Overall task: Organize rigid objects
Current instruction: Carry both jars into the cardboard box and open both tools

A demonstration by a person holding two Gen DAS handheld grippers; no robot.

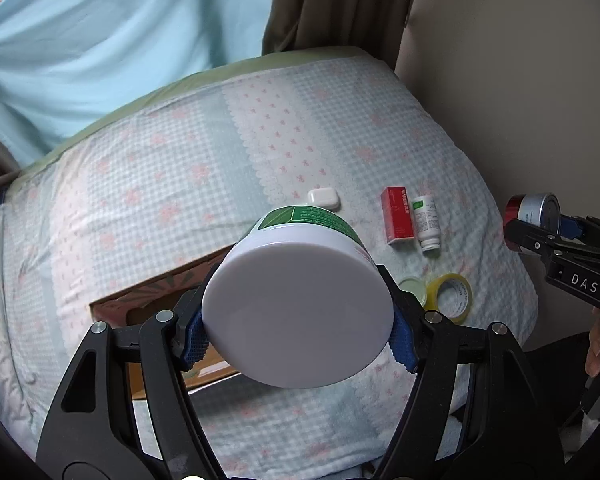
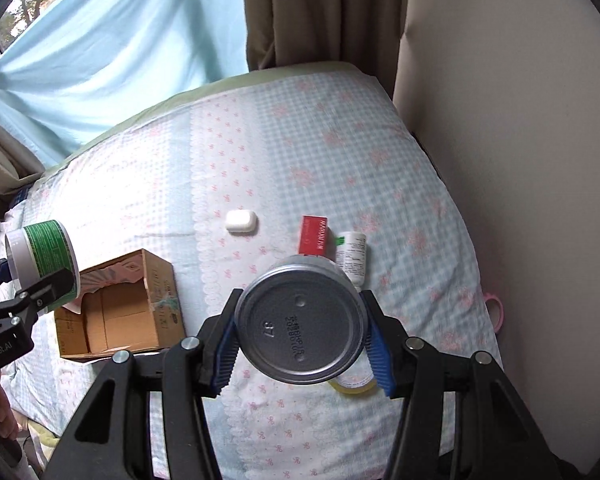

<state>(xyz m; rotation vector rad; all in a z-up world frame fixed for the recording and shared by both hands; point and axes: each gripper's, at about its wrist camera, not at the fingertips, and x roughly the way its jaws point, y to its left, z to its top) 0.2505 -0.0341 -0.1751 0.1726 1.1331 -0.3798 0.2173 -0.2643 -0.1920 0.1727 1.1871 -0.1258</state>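
Note:
My left gripper is shut on a white-lidded tub with a green label, held above the bed over an open cardboard box. The tub also shows in the right wrist view, above the box. My right gripper is shut on a metal can, its silver base toward the camera. The can also shows in the left wrist view, off the bed's right edge.
On the checked bedspread lie a white case, a red carton, a white bottle, a yellow tape roll and a pale lid. A wall stands at right, curtains behind.

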